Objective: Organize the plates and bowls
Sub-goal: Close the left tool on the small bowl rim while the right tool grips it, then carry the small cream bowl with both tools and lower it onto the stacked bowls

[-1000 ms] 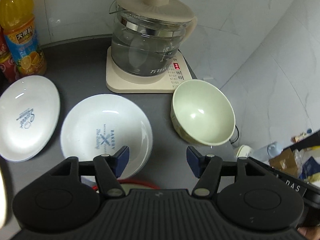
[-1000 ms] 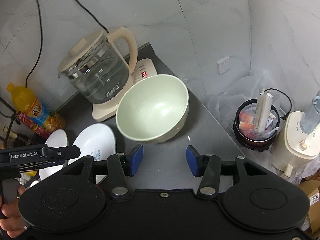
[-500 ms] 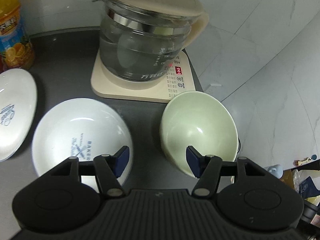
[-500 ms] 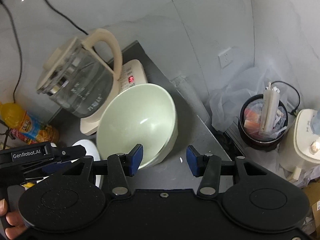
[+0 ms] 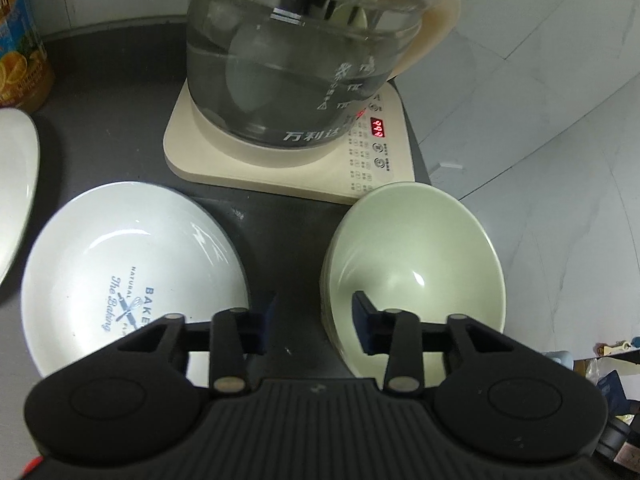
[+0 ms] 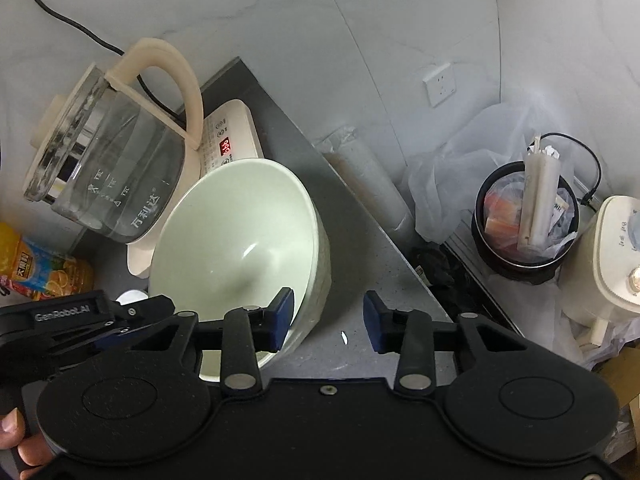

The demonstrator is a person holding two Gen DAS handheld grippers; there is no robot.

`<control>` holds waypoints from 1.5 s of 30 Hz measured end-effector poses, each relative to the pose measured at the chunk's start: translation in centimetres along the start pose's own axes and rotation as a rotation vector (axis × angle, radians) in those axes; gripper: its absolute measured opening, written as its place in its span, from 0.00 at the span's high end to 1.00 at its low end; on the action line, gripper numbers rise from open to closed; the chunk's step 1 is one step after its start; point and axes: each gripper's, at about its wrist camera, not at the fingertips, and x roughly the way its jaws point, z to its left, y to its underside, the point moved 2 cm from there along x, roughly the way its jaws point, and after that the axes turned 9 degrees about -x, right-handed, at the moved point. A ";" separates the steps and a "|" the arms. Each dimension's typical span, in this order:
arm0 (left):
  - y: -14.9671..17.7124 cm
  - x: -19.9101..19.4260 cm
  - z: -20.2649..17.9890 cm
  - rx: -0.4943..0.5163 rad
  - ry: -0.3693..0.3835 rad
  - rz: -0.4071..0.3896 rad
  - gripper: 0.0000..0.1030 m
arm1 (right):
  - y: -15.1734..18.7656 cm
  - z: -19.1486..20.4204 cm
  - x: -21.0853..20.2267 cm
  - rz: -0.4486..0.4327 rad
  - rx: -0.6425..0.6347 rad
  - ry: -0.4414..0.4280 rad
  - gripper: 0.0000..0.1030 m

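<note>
A dark counter (image 5: 120, 128) fills the middle of both views. A glass kettle (image 5: 296, 52) on a cream base (image 5: 372, 152) is seen at the top of the left view. A white plate (image 5: 120, 264) with blue writing lies at the lower left, and the edge of another white plate (image 5: 16, 176) is seen at the far left. A green bowl (image 5: 416, 272) sits at the lower right, just in front of the base. The left gripper (image 5: 314, 320) is spread wide, with the bowl's near rim between its jaws, one blue pad inside the bowl. The right gripper (image 6: 328, 322) is spread wide too, straddling the bowl's rim at the lower middle of its view. Nothing is squeezed yet. An orange drink bottle (image 5: 20, 48) stands at the upper left.
</note>
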 end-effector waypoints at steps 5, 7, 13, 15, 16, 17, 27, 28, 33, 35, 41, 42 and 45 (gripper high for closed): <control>0.1 0.7 0.0 -0.001 0.006 0.001 0.79 | -0.2 0.3 0.3 0.010 -0.005 -0.006 0.70; 0.1 0.9 0.1 -0.003 0.008 0.004 0.84 | -0.4 0.5 0.5 0.013 -0.016 -0.006 0.73; 0.3 1.0 -0.3 0.006 0.026 0.001 0.95 | -0.6 1.2 0.6 0.011 -0.048 -0.005 0.85; 0.4 0.9 -0.4 0.010 0.024 -0.003 0.95 | -0.6 1.4 0.5 0.003 -0.073 0.007 0.86; 0.5 0.8 -0.4 0.010 0.025 -0.004 0.95 | -0.5 1.5 0.4 0.000 -0.078 0.008 0.86; 0.5 0.7 -0.4 0.009 0.029 -0.004 0.95 | -0.5 1.5 0.3 -0.002 -0.078 0.009 0.86; 0.9 -3.1 -0.8 0.071 0.083 -0.043 0.94 | 0.1 2.5 -2.9 -0.044 -0.112 0.008 0.86; 0.9 -3.5 -0.7 0.080 0.089 -0.047 0.94 | 0.2 2.7 -3.3 -0.050 -0.115 0.006 0.86; 1.6 -6.0 -0.1 0.113 0.110 -0.056 0.94 | 1.3 4.1 -5.4 -0.070 -0.144 0.005 0.86; 1.8 -7.1 0.3 0.128 0.118 -0.060 0.94 | 1.7 4.6 -6.1 -0.075 -0.154 0.001 0.86; 3.0 -10.1 2.2 0.155 0.135 -0.067 0.94 | 3.4 6.7 -7.9 -0.083 -0.171 -0.001 0.86; 3.2 -10.5 2.6 0.156 0.138 -0.067 0.94 | 3.8 7.1 -8.2 -0.085 -0.173 0.000 0.86; 3.9 -11.7 4.0 0.158 0.147 -0.064 0.94 | 4.9 8.4 -9.2 -0.093 -0.179 0.005 0.86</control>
